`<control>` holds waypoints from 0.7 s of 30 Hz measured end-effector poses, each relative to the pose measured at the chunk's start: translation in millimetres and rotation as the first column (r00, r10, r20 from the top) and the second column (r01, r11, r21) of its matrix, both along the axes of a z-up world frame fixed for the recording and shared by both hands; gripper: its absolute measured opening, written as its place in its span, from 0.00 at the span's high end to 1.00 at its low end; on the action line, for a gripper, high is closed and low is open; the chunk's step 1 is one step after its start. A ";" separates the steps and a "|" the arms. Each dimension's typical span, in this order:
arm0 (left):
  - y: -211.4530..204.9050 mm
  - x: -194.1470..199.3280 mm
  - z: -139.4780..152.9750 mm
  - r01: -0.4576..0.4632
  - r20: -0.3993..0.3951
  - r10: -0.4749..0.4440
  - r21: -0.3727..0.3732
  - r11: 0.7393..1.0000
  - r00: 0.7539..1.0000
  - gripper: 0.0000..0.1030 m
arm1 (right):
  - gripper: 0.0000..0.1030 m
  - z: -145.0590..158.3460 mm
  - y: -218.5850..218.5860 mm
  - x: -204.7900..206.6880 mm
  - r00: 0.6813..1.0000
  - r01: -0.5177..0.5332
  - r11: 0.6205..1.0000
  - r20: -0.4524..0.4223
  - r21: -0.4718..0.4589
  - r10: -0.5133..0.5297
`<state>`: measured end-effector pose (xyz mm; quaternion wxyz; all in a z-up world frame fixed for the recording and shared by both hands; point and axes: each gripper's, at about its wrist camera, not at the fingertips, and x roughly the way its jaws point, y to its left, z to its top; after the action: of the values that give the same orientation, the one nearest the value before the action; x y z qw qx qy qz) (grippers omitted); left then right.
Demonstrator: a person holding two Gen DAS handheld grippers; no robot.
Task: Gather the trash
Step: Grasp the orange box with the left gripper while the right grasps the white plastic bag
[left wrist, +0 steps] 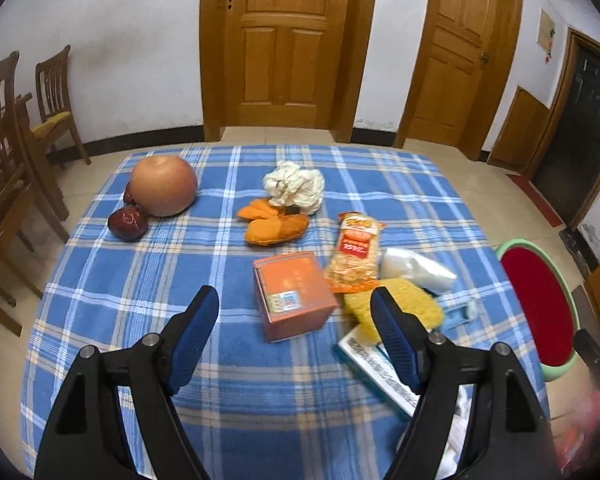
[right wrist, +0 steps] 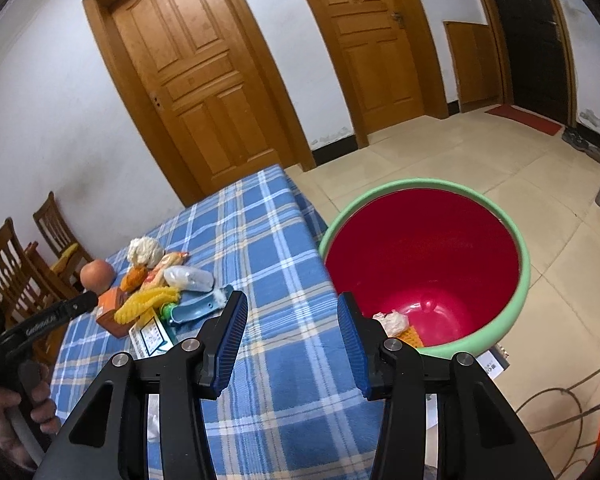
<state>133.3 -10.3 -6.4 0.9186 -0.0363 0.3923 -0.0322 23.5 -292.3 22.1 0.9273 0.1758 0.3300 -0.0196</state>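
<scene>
Trash lies clustered on the right half of the table (left wrist: 140, 280), which is covered in blue plaid cloth. Crumpled white paper (left wrist: 295, 187) sits farthest back, touching orange peel pieces (left wrist: 274, 226) just in front of it. Nearer: an orange snack packet (left wrist: 354, 254), a small orange box (left wrist: 294, 296) beside it, a yellow foam net (left wrist: 396, 308), a clear plastic bag (left wrist: 414, 268), and a flat printed carton (left wrist: 374, 368) at the table's near right edge. A blue plastic piece (right wrist: 198, 306) shows beside the yellow net in the right wrist view.

Left side of table: a large round fruit (left wrist: 164, 186) with two dark red fruits (left wrist: 127, 222) touching it.

The bin (right wrist: 496, 320), green rim and red inside, stands on the floor just beside the table's right edge. At its bottom: a crumpled whitish scrap (right wrist: 392, 322) and an orange piece (right wrist: 410, 336).

Left gripper (left wrist: 296, 332) hovers over the table with jaws spread wide, nothing between them; the orange box sits ahead between the fingers. Right gripper (right wrist: 292, 340) also wide apart and empty, positioned over the table edge with the bin just ahead to its right.

Wooden chairs (left wrist: 52, 96) at far left; wooden doors (left wrist: 288, 40) behind.
</scene>
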 end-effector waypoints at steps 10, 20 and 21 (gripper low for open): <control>0.6 20.0 -23.6 -0.039 -0.039 0.040 0.014 0.999 0.998 0.24 | 0.46 -3.9 20.4 28.6 0.995 -0.097 0.995 -0.039 -0.034 0.096; 7.3 24.9 -32.3 -0.054 -0.023 0.054 0.024 0.998 0.998 0.24 | 0.43 -15.2 50.1 65.0 0.977 -0.198 0.979 -0.090 -0.051 0.193; 8.5 25.1 -33.4 -0.051 -0.024 0.052 0.020 0.998 0.998 0.25 | 0.43 -17.0 53.8 70.8 0.974 -0.211 0.976 -0.101 -0.053 0.205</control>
<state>158.4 -1.7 -39.8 0.9146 -0.0379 0.4026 -0.0042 94.3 -238.5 5.1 0.9126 0.1098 0.3894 0.0589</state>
